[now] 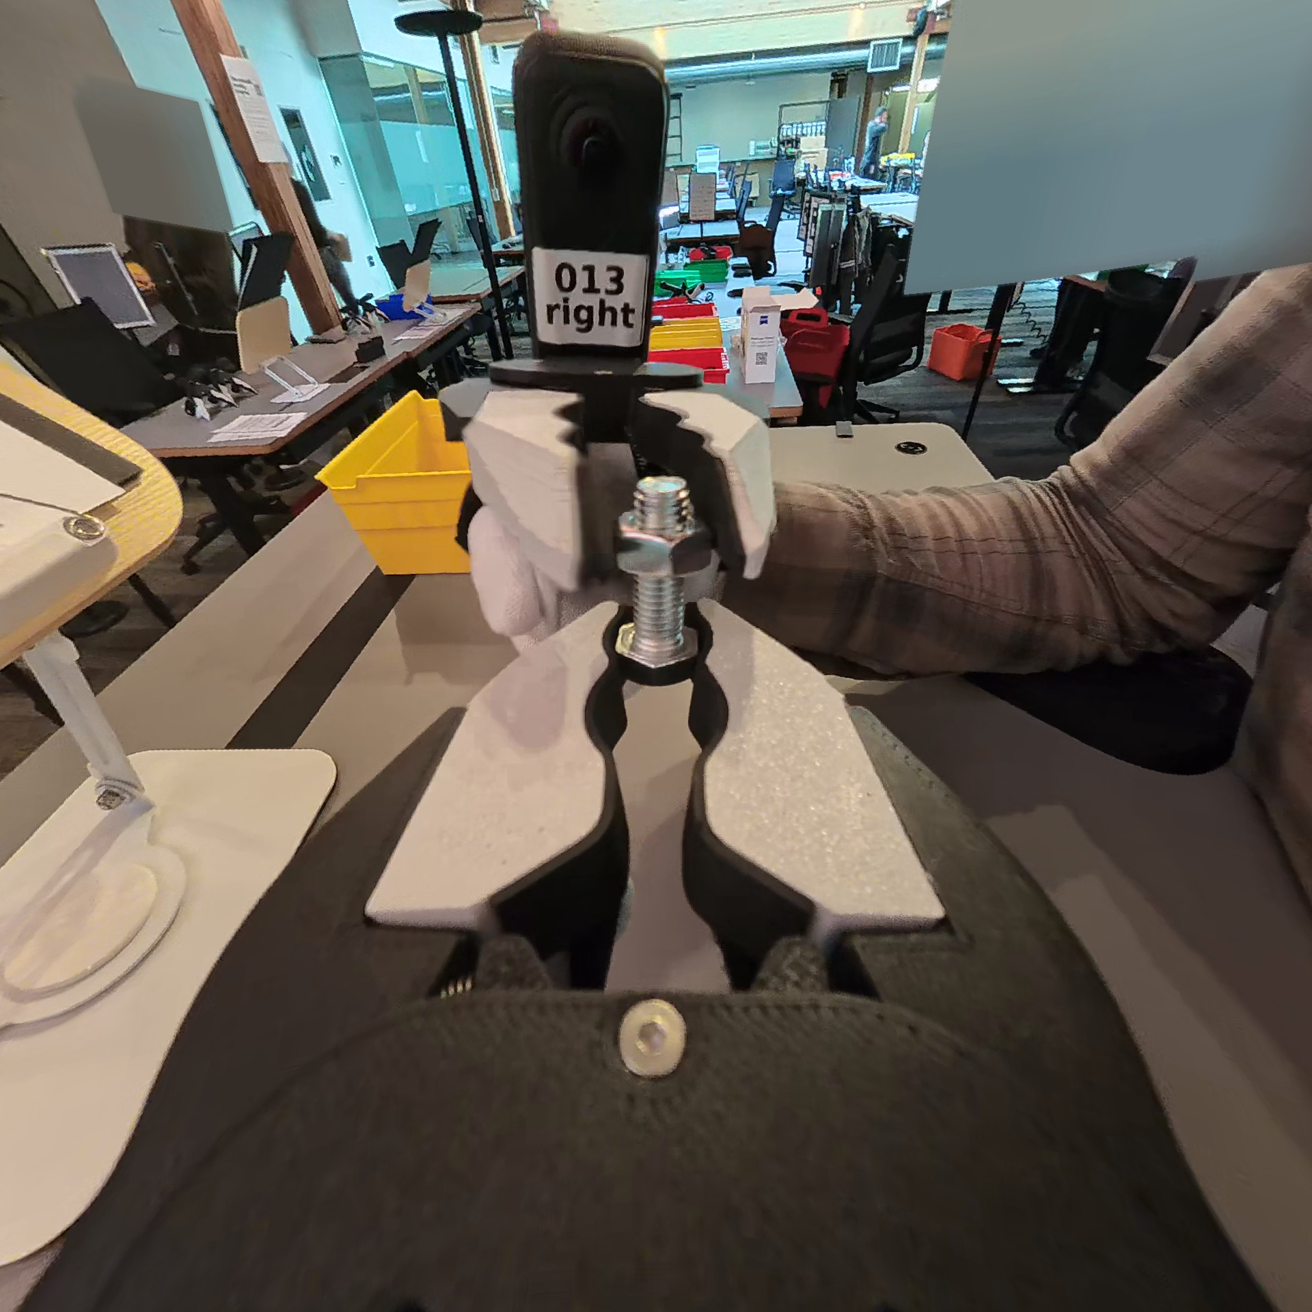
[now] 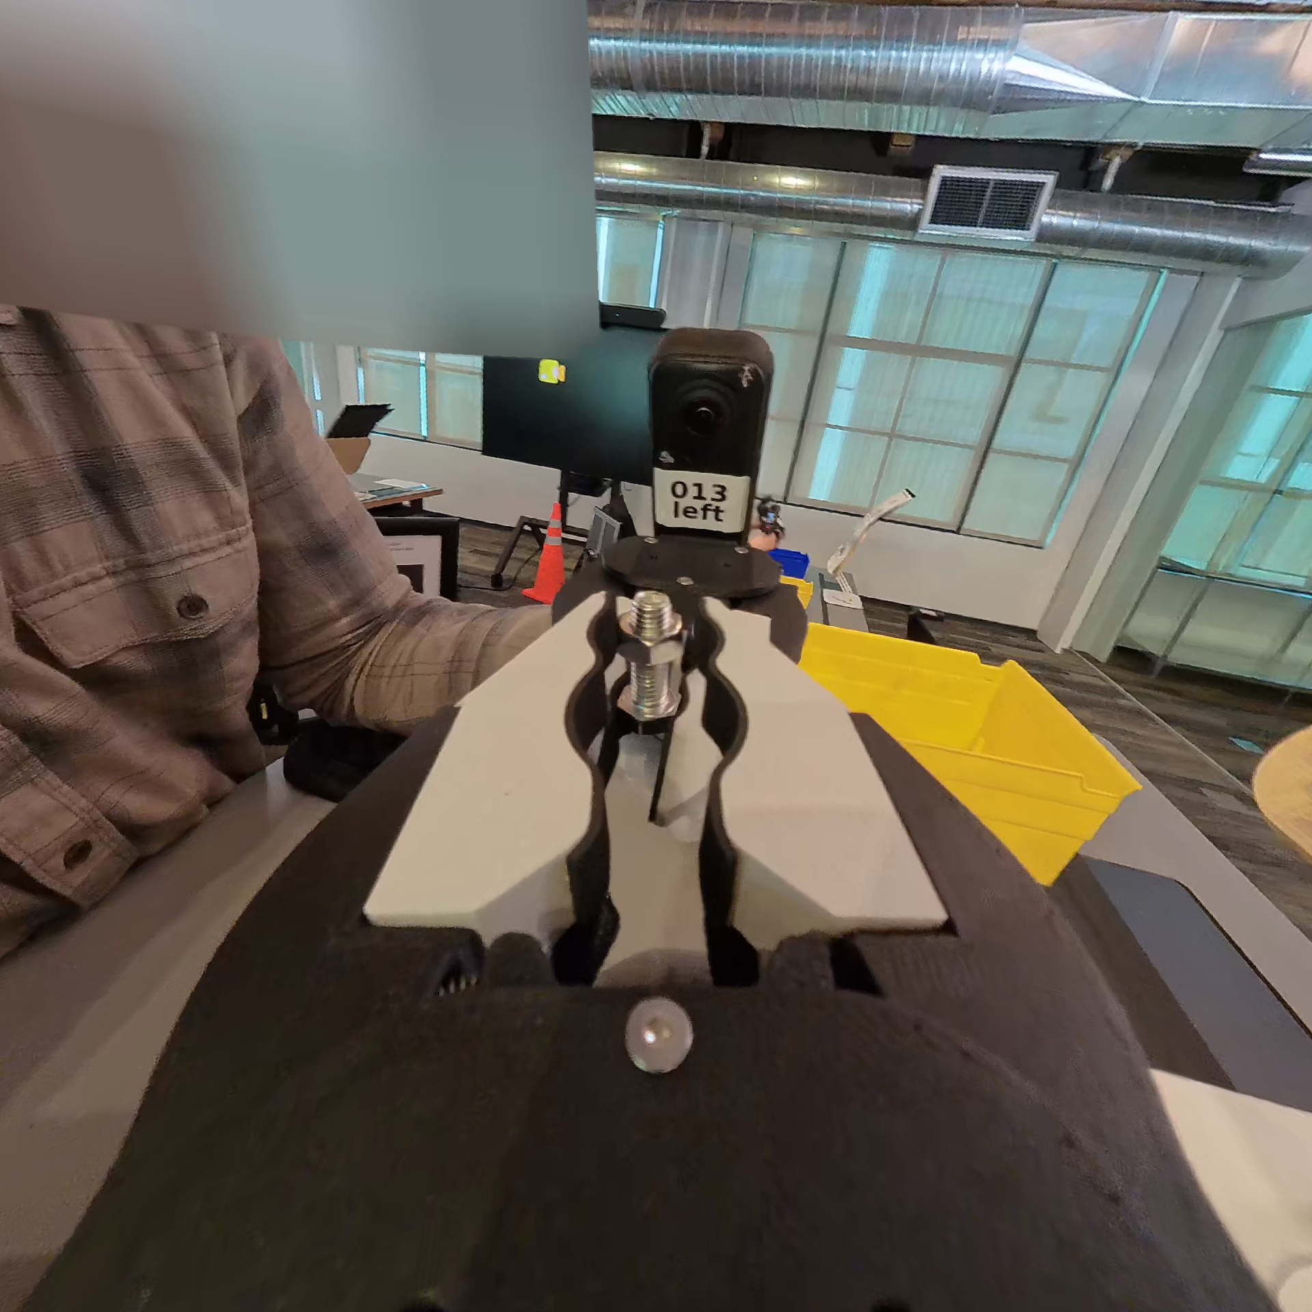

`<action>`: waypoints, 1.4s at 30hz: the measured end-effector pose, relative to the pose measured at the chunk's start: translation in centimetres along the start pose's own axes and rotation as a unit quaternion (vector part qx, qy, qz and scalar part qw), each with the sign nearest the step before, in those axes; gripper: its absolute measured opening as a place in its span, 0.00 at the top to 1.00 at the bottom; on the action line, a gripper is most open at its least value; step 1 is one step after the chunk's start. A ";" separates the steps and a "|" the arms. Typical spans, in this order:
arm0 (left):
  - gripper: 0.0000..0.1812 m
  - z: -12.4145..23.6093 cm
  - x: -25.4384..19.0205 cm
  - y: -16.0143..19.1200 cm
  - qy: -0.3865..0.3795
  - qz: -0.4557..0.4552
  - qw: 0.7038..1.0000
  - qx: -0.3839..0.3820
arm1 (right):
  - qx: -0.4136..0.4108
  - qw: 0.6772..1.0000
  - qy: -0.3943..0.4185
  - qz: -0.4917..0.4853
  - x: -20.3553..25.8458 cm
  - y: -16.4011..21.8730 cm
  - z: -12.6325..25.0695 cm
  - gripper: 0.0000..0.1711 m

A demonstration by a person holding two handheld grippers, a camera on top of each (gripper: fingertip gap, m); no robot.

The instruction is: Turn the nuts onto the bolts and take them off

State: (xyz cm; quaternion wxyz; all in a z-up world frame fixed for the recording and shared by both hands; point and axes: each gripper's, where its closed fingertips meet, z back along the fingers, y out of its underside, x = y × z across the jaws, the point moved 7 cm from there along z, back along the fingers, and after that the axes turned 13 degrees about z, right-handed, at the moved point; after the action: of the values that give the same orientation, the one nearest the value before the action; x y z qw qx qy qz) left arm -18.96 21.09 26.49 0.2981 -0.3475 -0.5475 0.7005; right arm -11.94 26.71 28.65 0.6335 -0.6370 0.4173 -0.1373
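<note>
A silver bolt (image 1: 659,625) is held upright above the grey worktop (image 1: 873,454) by its head, clamped in the left hand-held gripper (image 1: 657,657), so that the nut (image 1: 664,550), pinched by the right hand-held gripper (image 2: 649,649), can be turned.

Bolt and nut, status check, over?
Left tongs shut on bolt head, held upright. Right tongs shut on nut, partway along thread. Nothing in the way.

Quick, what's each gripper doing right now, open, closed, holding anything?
Left gripper: closed on the bolt, gripping its head end.
Right gripper: closed on the nut, partway along the bolt's thread.
</note>
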 end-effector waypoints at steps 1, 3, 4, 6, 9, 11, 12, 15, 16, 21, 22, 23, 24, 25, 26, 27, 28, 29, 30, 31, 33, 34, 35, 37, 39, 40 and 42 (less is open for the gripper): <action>0.92 0.0 0.2 0.0 -0.008 0.000 1.000 -0.002 | 0.007 1.000 0.007 -0.002 -0.2 0.1 0.0 0.83; 0.92 0.0 0.8 0.1 -0.034 0.003 0.999 -0.006 | 0.020 0.999 0.028 -0.008 -0.7 0.0 0.4 0.76; 0.92 0.0 1.1 0.1 -0.045 0.003 0.999 -0.008 | 0.030 0.999 0.039 -0.010 -1.0 0.0 0.7 0.75; 0.92 0.0 2.1 0.2 -0.088 0.010 0.996 -0.019 | 0.064 0.996 0.066 -0.018 -1.8 0.0 1.5 0.75; 0.92 -0.3 3.8 0.5 -0.169 0.021 0.985 -0.038 | 0.145 0.983 0.111 -0.035 -2.8 -0.2 2.9 0.77; 0.92 -0.5 5.0 1.1 -0.223 0.026 0.973 -0.045 | 0.213 0.965 0.149 -0.047 -3.5 -0.3 4.0 0.78; 0.92 -0.7 5.6 1.6 -0.248 0.039 0.967 -0.046 | 0.234 0.959 0.150 -0.049 -3.4 -0.6 4.3 0.78; 0.92 -1.5 6.6 3.2 -0.274 0.080 0.957 -0.056 | 0.305 0.935 0.171 -0.066 -3.6 -0.8 4.8 0.79; 0.92 -1.8 6.8 3.6 -0.278 0.095 0.954 -0.063 | 0.328 0.927 0.165 -0.077 -3.6 -0.5 4.7 0.79; 0.92 -3.0 7.1 5.5 -0.293 0.134 0.944 -0.075 | 0.450 0.876 0.140 -0.100 -4.4 0.9 4.1 0.80; 0.92 -3.0 7.0 5.5 -0.299 0.133 0.942 -0.079 | 0.463 0.870 0.132 -0.108 -4.7 1.0 3.9 0.80; 0.92 -2.9 7.0 5.4 -0.308 0.130 0.938 -0.086 | 0.470 0.866 0.118 -0.120 -4.8 1.1 3.5 0.80; 0.92 -2.7 7.0 5.3 -0.323 0.124 0.934 -0.091 | 0.479 0.861 0.109 -0.136 -5.0 1.2 3.3 0.80; 0.93 -2.6 7.1 5.3 -0.337 0.119 0.930 -0.091 | 0.493 0.851 0.104 -0.149 -5.2 1.3 3.2 0.80; 0.93 -2.6 7.1 5.4 -0.353 0.111 0.925 -0.091 | 0.508 0.841 0.101 -0.158 -5.5 1.5 3.0 0.80; 0.93 -2.5 7.2 5.6 -0.370 0.102 0.919 -0.088 | 0.522 0.831 0.100 -0.166 -5.7 1.7 2.9 0.81; 0.93 -2.6 7.2 5.8 -0.382 0.093 0.916 -0.080 | 0.531 0.823 0.100 -0.177 -5.9 1.9 2.8 0.81; 0.93 -2.6 7.3 6.0 -0.396 0.083 0.911 -0.075 | 0.529 0.822 0.094 -0.190 -5.9 2.0 2.4 0.81; 0.93 -2.6 7.3 6.1 -0.406 0.078 0.908 -0.076 | 0.523 0.822 0.088 -0.207 -5.9 1.9 1.9 0.82; 0.93 -2.6 7.3 6.2 -0.414 0.077 0.904 -0.075 | 0.525 0.818 0.091 -0.216 -6.0 2.0 1.7 0.81; 0.92 -2.4 7.4 6.2 -0.429 0.076 0.897 -0.076 | 0.528 0.808 0.104 -0.240 -6.3 2.3 1.3 0.85; 0.92 -2.4 7.4 6.3 -0.435 0.074 0.894 -0.074 | 0.530 0.801 0.102 -0.258 -6.2 2.8 1.1 0.84; 0.92 -2.4 7.5 6.4 -0.440 0.071 0.892 -0.071 | 0.538 0.792 0.099 -0.271 -6.1 3.3 0.9 0.82; 0.92 -2.5 7.6 6.7 -0.446 0.068 0.890 -0.067 | 0.546 0.779 0.103 -0.290 -6.0 4.3 0.5 0.78; 0.92 -2.5 7.8 6.9 -0.452 0.068 0.887 -0.063 | 0.543 0.776 0.120 -0.300 -6.3 4.7 0.2 0.79; 0.92 -2.5 7.8 7.0 -0.455 0.066 0.886 -0.061 | 0.542 0.773 0.128 -0.303 -6.5 4.9 0.1 0.80; 0.92 -2.4 8.0 7.2 -0.462 0.065 0.882 -0.058 | 0.544 0.769 0.133 -0.308 -6.5 5.2 -0.2 0.81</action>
State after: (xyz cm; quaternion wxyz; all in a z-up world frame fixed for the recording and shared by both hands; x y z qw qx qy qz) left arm -21.97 27.22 17.84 -0.0559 -0.0358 -0.6385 0.7667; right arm -17.95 31.95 26.24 0.7359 -0.2553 0.1345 -0.6126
